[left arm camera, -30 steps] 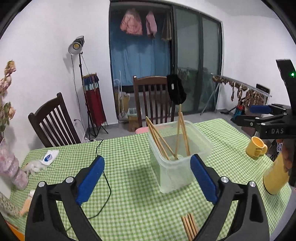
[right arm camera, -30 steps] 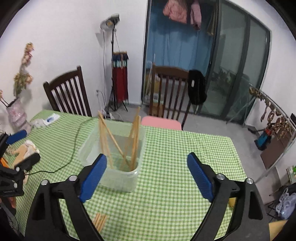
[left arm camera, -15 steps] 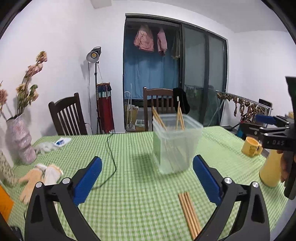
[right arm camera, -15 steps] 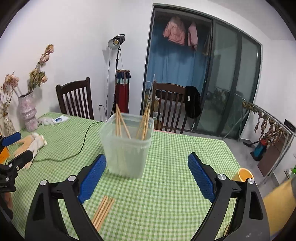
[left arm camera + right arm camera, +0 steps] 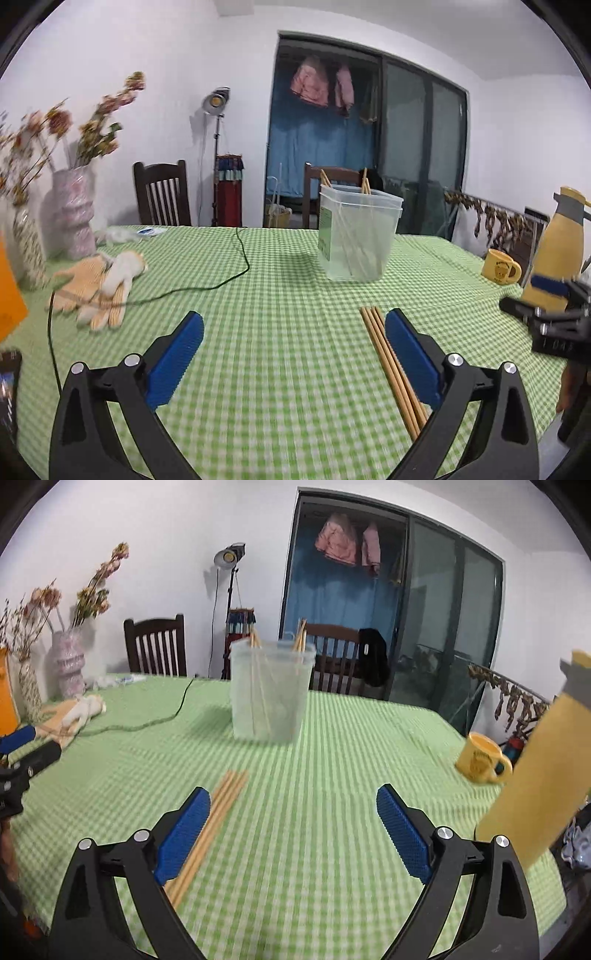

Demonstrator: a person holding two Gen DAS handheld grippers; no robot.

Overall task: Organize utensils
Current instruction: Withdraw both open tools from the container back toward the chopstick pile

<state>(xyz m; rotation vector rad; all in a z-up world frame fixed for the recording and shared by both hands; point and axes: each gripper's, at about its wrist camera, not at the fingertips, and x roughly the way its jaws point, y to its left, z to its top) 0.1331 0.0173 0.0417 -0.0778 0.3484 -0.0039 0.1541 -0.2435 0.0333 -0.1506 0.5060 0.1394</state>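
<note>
A clear plastic tub [image 5: 357, 236] stands on the green checked tablecloth [image 5: 280, 295] with several wooden chopsticks leaning inside; it also shows in the right wrist view [image 5: 271, 690]. A bundle of loose chopsticks [image 5: 391, 365] lies flat on the cloth beside my left gripper's right finger; in the right wrist view the bundle [image 5: 210, 827] lies by the left finger. My left gripper [image 5: 293, 328] is open and empty, low over the cloth. My right gripper [image 5: 293, 805] is open and empty, low over the cloth.
A yellow mug [image 5: 500, 266] and a tall yellow flask [image 5: 559, 251] stand at the right. Work gloves [image 5: 98, 288], a black cable [image 5: 207, 280] and vases with dried flowers [image 5: 72, 218] are at the left. Chairs [image 5: 162, 197] stand behind the table.
Both grippers have dropped from above the tub down to near the tabletop and pulled back, so the tub looks farther away and the loose chopsticks lie closer between the fingers.
</note>
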